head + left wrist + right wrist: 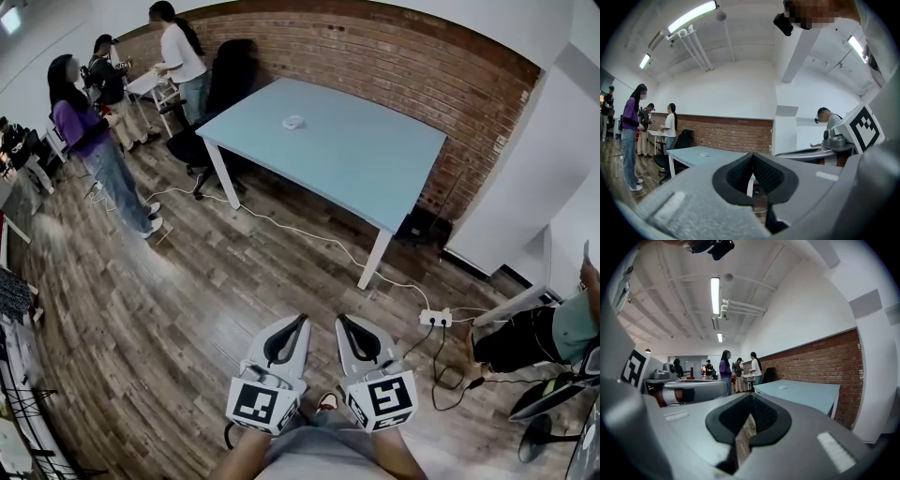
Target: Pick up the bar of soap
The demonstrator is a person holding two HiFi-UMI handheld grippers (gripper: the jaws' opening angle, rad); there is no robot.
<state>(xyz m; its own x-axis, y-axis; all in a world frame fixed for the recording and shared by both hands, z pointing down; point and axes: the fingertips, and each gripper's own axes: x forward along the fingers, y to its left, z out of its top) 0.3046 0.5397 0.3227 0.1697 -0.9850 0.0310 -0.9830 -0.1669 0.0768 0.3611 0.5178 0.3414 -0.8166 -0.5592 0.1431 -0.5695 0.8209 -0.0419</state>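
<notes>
On the counter (pixel 375 173), toward the brick wall (pixel 375 52): bar of soap (pixel 294 122). Left gripper (pixel 298 323) and right gripper (pixel 343 323) well short of the counter, jaws pressed together, empty. Soap likely light, hard, slick; pinch its long sides.

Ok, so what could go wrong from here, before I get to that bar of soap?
1. A white cable trails across the floor between you and the table, ending at a power strip; you could trip on it while walking over.
2. The left gripper and right gripper are both shut; arriving like that would probably shove the soap rather than grip it.
3. The bar of soap is small and lies well in from the table's edges, so it may slide away.
</notes>
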